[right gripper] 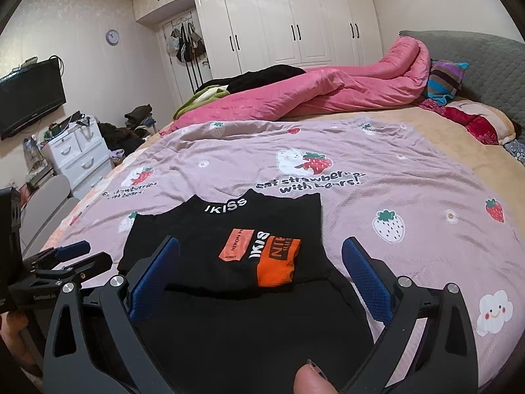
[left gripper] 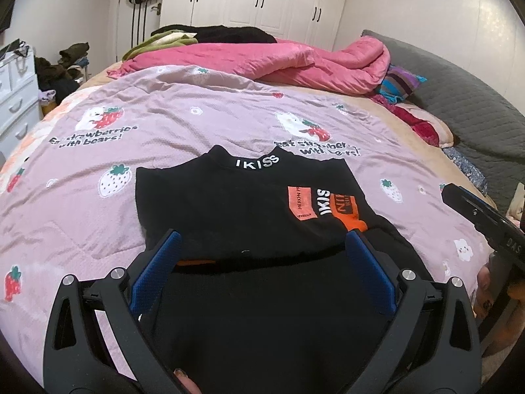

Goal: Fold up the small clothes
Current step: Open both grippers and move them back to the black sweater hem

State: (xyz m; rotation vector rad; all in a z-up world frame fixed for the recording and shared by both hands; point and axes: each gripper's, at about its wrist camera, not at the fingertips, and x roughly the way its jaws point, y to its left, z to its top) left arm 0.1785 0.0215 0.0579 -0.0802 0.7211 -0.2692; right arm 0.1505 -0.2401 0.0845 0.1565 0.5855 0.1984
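At the bottom edge of the right wrist view a thumb tip [right gripper: 311, 379] presses the handle, and above it the right claw [right gripper: 261, 259] stands spread, its blue pads [right gripper: 154, 272] on either side of the black top [right gripper: 229, 249] and pinching nothing. The left claw [left gripper: 262, 252] is spread likewise in the lower centre of its own view, hovering over the hem side of the same top (neither claw appears to touch the cloth, though the nearest fabric is too dark to be certain). The top lies flat on the pink strawberry bedcover [right gripper: 410, 177], collar toward the upper part of the frame, with an orange cuff [right gripper: 279, 259] turned in across the chest. Judgement: the sleeves are already folded inward, and both claws are held open at the hem to grip it for the lengthwise fold toward the collar. The rolled pink quilt [right gripper: 328, 92] lies well apart at upper right.
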